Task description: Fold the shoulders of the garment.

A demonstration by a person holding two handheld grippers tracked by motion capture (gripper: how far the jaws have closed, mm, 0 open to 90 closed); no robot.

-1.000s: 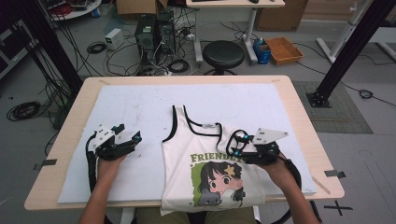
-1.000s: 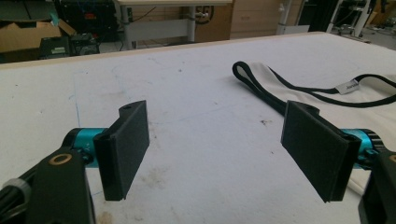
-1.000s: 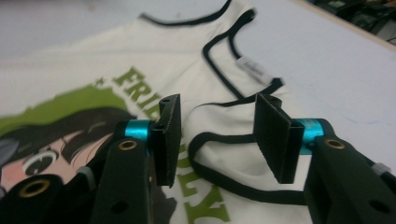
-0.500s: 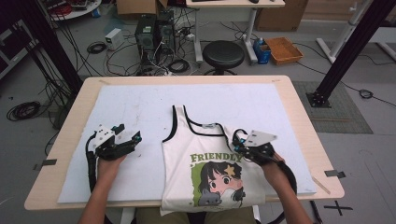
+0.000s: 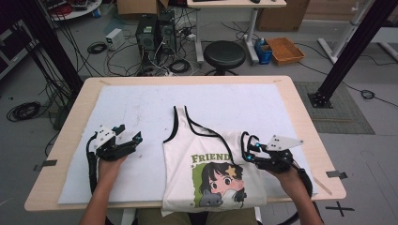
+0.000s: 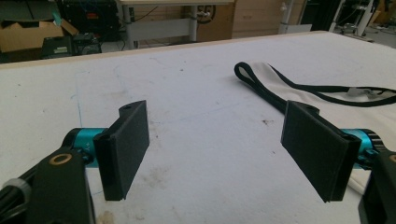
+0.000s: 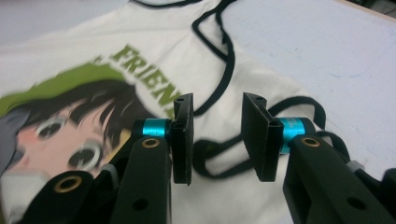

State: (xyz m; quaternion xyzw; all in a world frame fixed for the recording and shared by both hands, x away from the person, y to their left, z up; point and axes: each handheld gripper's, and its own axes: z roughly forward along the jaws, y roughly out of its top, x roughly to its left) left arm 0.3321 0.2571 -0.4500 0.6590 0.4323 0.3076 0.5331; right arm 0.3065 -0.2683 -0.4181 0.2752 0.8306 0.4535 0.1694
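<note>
Seen from the high view: a white sleeveless tank top with black trim and a cartoon-face print (image 5: 211,164), spread flat on the white mat (image 5: 141,103) covering the pale wooden table (image 5: 75,101), hem at the near edge, straps pointing away. Right of the print, the right gripper (image 5: 248,147), poised over the shirt's right armhole, its grey three-cornered plate (image 5: 284,141) on top. Well apart to the left, the left gripper (image 5: 129,133), resting over bare mat, clear of the cloth. Beyond the table, a round black stool (image 5: 224,54), a black computer tower (image 5: 146,35) amid tangled cables, and an orange crate (image 5: 285,49) on the floor.

From the left gripper view: jaws spread wide and released, nothing between them but stained white mat; a black-edged shoulder strap (image 6: 261,86) lying ahead and to the right, untouched.

From the right gripper view: jaws partly parted after just opening, clamped on nothing; black armhole trim (image 7: 219,156) looping on the cloth below the gap, with no pad pressing it. Green "FRIEND" lettering (image 7: 144,77) and the printed face (image 7: 60,135) blurred at left, bare mat at upper right.
</note>
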